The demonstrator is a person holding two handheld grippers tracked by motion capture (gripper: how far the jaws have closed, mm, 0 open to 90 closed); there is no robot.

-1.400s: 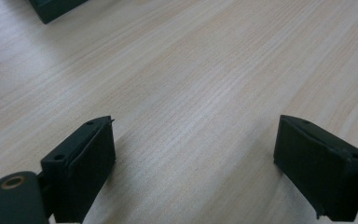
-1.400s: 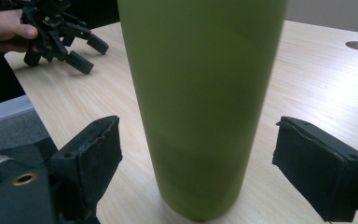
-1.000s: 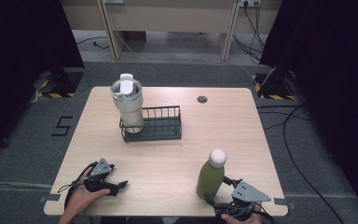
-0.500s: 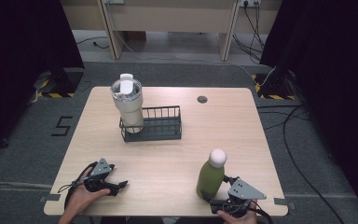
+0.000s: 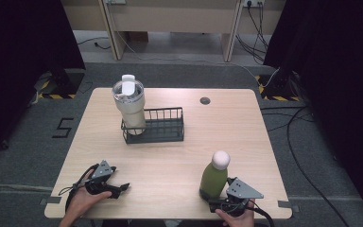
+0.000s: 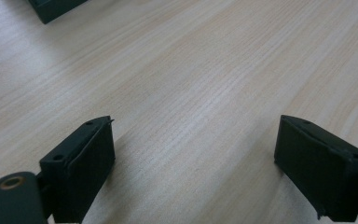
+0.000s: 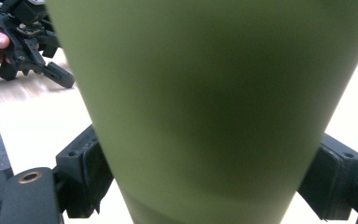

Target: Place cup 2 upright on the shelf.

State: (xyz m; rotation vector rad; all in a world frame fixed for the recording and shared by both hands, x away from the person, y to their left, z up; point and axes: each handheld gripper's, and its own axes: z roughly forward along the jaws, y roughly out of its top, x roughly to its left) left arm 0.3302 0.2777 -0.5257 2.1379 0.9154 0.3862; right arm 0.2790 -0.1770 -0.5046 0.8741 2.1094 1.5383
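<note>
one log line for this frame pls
right gripper: jaws just closing, pads on green bottle, upright near front edge | left gripper: open over bare table | tumbler in wire basket

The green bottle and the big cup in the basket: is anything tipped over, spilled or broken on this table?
Nothing stands out. The green bottle stands upright near the table's front edge, between the right gripper's jaws, pads against its sides. The lidded tumbler stands upright in the wire basket's left end. No spill or damage shows.
</note>
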